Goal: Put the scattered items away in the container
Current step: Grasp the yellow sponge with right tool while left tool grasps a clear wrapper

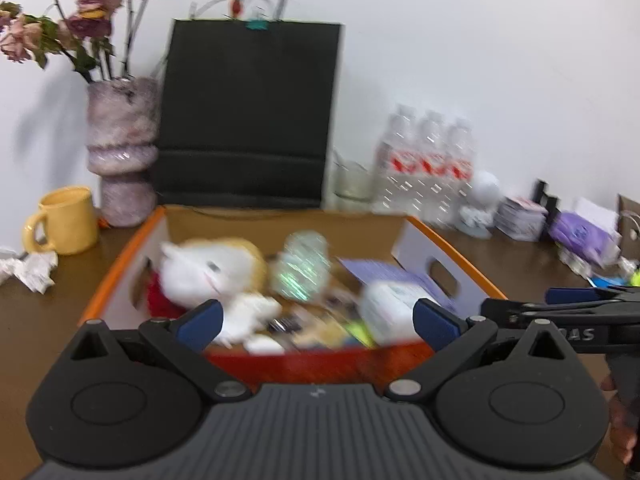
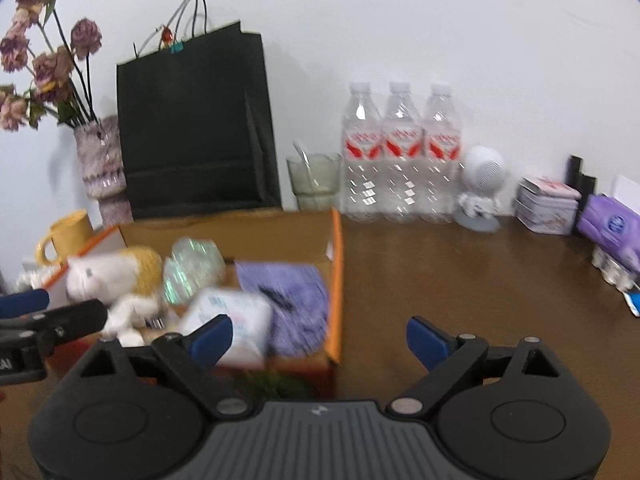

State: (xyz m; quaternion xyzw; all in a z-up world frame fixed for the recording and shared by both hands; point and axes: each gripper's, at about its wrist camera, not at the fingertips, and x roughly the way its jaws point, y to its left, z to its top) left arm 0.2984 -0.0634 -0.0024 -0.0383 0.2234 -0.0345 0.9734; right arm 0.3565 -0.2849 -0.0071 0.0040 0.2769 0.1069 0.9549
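Observation:
An orange-rimmed cardboard box (image 1: 456, 246) sits on the brown table and holds a white and yellow plush toy (image 1: 208, 270), a shiny crumpled wrapper (image 1: 302, 266), a purple cloth (image 2: 298, 300), a white packet (image 1: 394, 308) and small items. My left gripper (image 1: 318, 322) is open and empty, over the box's near edge. My right gripper (image 2: 320, 340) is open and empty, at the box's right wall (image 2: 336, 280). The right gripper shows from the side in the left wrist view (image 1: 568, 308).
A black paper bag (image 1: 248, 116), a vase of dried roses (image 1: 122, 152) and a yellow mug (image 1: 66, 220) stand behind and left of the box. Crumpled paper (image 1: 32, 270) lies at left. Three water bottles (image 2: 400, 152), a glass cup (image 2: 316, 180), a white figurine (image 2: 482, 188), a tin (image 2: 546, 204) and purple tissue pack (image 2: 612, 228) line the wall.

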